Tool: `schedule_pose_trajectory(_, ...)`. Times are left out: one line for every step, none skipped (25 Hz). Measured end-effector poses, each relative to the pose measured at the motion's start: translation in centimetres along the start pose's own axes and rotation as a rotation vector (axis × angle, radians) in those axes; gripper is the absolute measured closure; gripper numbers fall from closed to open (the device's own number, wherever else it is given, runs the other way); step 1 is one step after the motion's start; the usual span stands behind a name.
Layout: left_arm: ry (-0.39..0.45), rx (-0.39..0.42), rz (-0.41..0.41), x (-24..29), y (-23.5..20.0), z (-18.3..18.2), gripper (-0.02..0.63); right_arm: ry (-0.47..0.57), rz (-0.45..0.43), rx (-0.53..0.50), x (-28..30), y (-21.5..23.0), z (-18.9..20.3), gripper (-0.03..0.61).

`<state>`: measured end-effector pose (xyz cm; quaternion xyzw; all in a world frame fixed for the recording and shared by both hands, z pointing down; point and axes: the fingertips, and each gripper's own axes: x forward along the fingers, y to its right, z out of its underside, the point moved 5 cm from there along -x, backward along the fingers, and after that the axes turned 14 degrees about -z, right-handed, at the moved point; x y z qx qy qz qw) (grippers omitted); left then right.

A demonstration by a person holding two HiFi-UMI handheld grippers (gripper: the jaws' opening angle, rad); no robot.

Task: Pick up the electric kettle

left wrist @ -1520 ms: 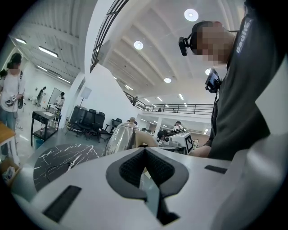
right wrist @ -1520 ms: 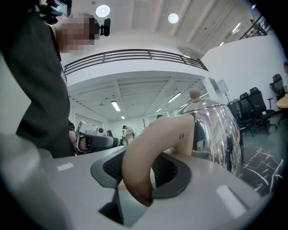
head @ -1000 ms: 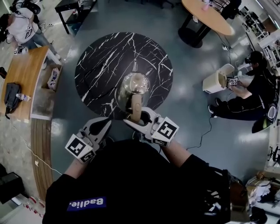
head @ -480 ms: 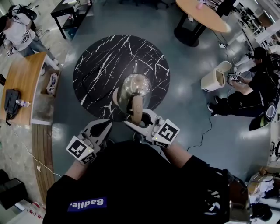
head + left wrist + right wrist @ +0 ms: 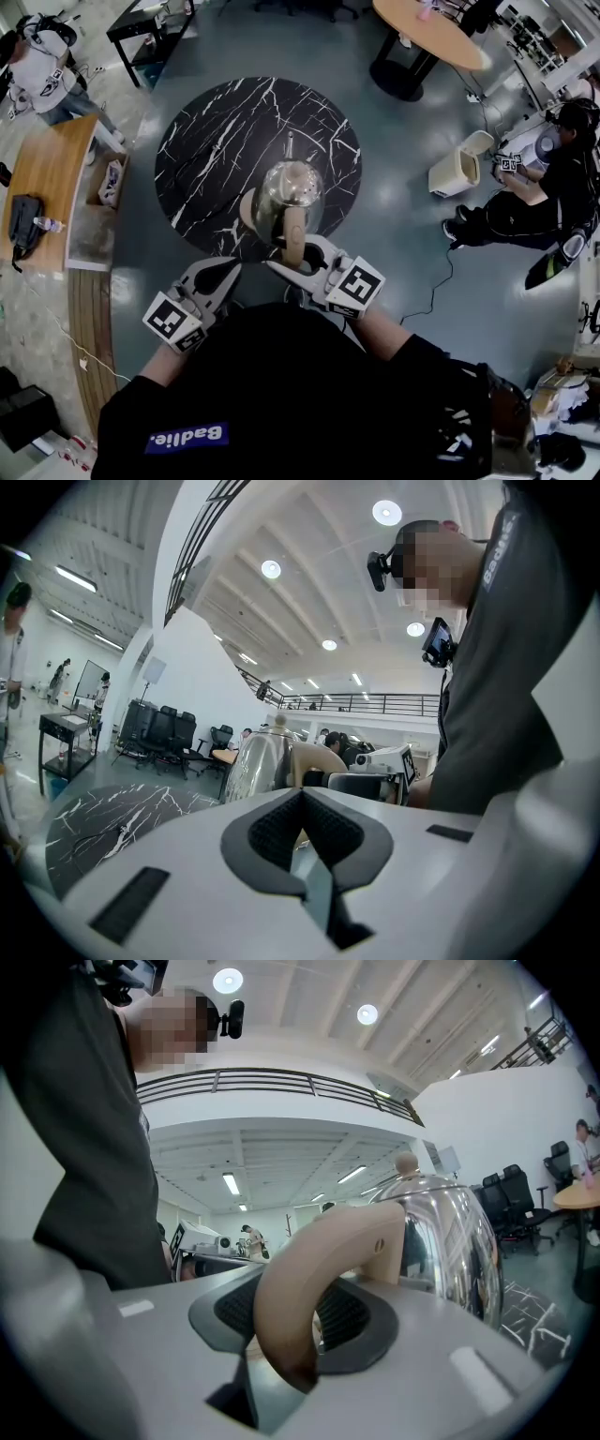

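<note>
The electric kettle [image 5: 289,190] has a shiny steel body, a beige lid knob and a curved beige handle [image 5: 293,234]. It is over the near edge of the round black marble table [image 5: 216,141]. My right gripper [image 5: 292,255] is shut on the handle, which fills the jaws in the right gripper view [image 5: 286,1335], with the steel body [image 5: 445,1241] just beyond. A beige disc [image 5: 246,212] shows beside the kettle's left side. My left gripper [image 5: 225,264] hangs to the left of the kettle, shut and empty; from its own view [image 5: 300,799] the kettle [image 5: 258,766] is ahead.
A wooden counter [image 5: 47,169] with a black bag runs along the left. A person [image 5: 534,206] sits on the floor at the right beside a beige bin [image 5: 455,169]. A round wooden table [image 5: 431,33] stands at the back. A cable [image 5: 436,281] lies on the grey floor.
Both grippers and the kettle stay about where they were. The beige disc beside the kettle's left side shows more now than one second ago.
</note>
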<state>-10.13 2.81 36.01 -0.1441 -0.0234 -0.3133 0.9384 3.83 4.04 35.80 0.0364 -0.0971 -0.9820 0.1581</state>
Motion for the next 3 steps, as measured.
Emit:
schedule_pose_trajectory(0.0, 0.0, 0.001, -0.02, 0.04, -0.02, 0.607, -0.006, 0.003, 0.003, -0.03, -0.01, 0.05, 0.44)
schedule_pose_trajectory(-0.001, 0.0, 0.001, -0.04, 0.07, -0.04, 0.607, -0.014, 0.006, 0.004, -0.07, -0.01, 0.11, 0.44)
schedule_pose_trajectory(-0.001, 0.0, 0.001, -0.06, 0.1, -0.06, 0.607, -0.022, 0.009, 0.003, -0.12, 0.0, 0.19, 0.44)
